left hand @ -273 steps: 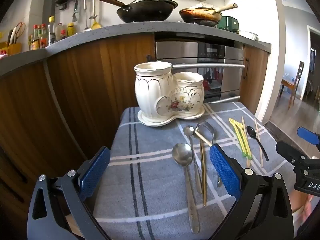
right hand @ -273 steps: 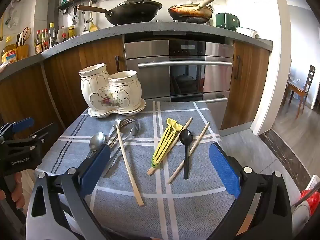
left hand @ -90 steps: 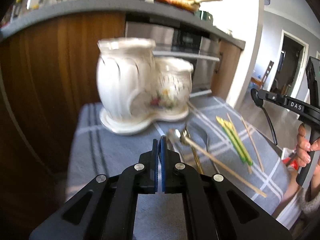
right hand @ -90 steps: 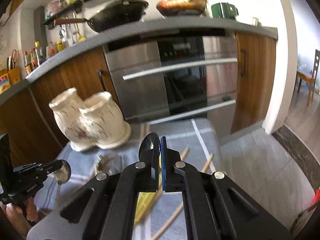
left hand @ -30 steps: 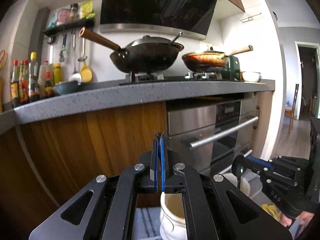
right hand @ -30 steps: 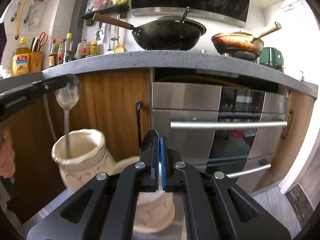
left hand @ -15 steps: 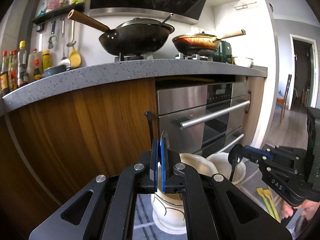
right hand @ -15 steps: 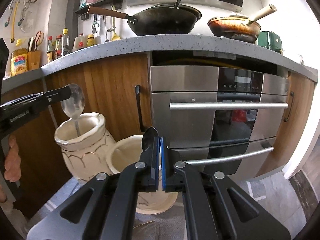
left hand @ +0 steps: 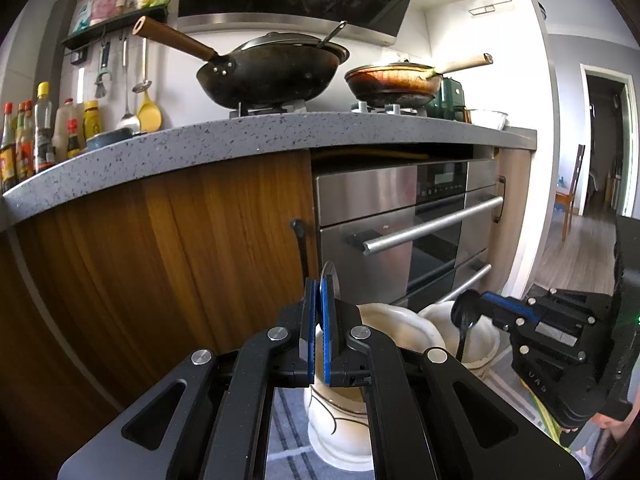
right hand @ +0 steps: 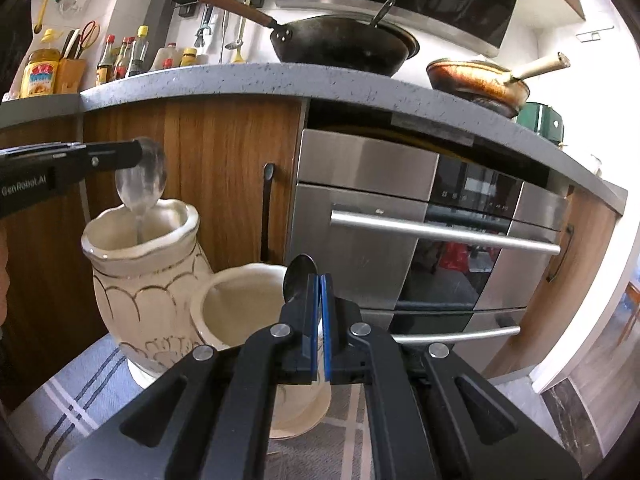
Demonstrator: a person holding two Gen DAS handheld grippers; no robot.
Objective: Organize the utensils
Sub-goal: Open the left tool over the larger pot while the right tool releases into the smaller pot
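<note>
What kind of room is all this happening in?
Almost certainly a home kitchen. A black wok and a frying pan sit on a gas hob on a speckled grey countertop, with a built-in stainless oven beneath and sauce bottles lined up along the wall.

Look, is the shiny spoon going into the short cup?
No, the left gripper holds the silver spoon with its handle down inside the tall cup.
</note>
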